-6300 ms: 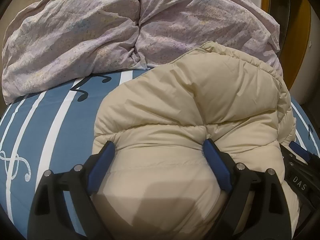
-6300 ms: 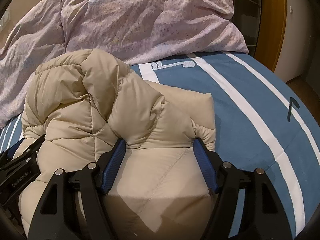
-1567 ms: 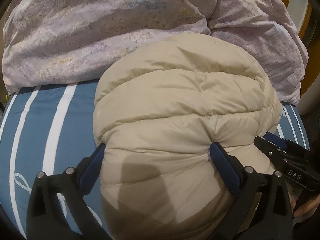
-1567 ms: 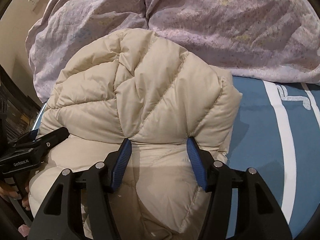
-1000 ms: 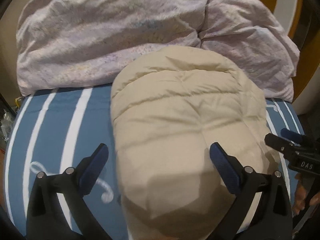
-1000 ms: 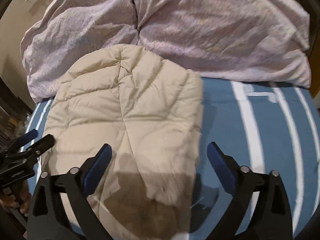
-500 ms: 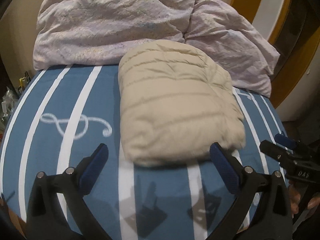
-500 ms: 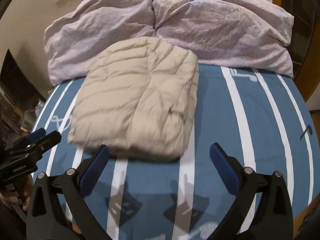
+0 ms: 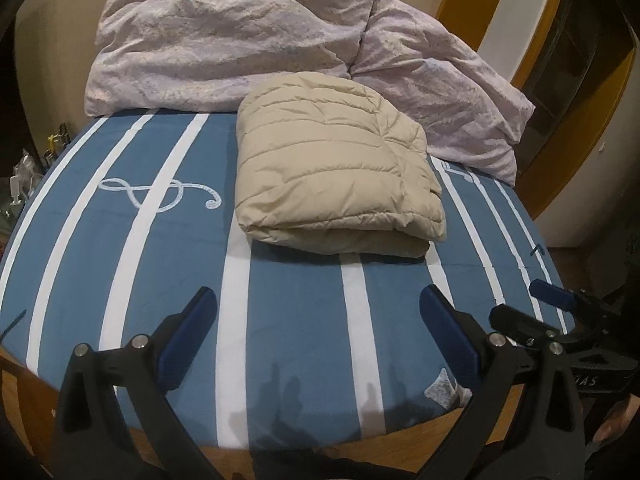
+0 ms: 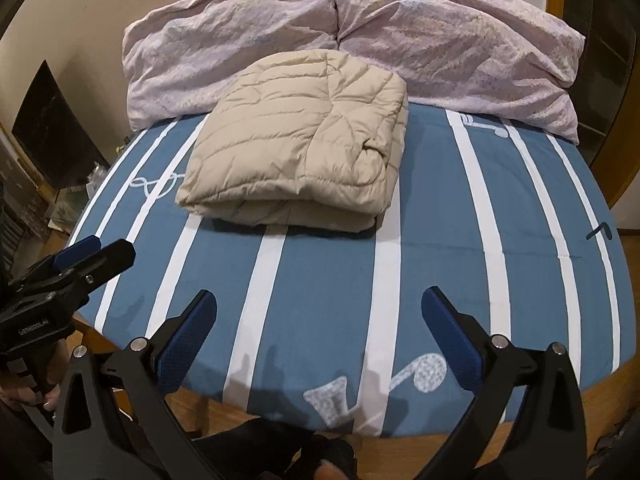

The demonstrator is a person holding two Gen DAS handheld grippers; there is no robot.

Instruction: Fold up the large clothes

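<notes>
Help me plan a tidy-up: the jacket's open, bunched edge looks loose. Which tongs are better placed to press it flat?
Right tongs, probably: both are open and empty, but the beige jacket's bunched edge faces their side, away from the left tongs.

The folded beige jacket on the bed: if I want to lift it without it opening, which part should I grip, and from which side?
Probably the thick rounded near edge of the jacket, where the layers stack. Come in low from the foot of the bed, one gripper toward each near corner, jaws closing over all layers. The right side shows loose tucked ends, so gripping there may undo the fold.
</notes>
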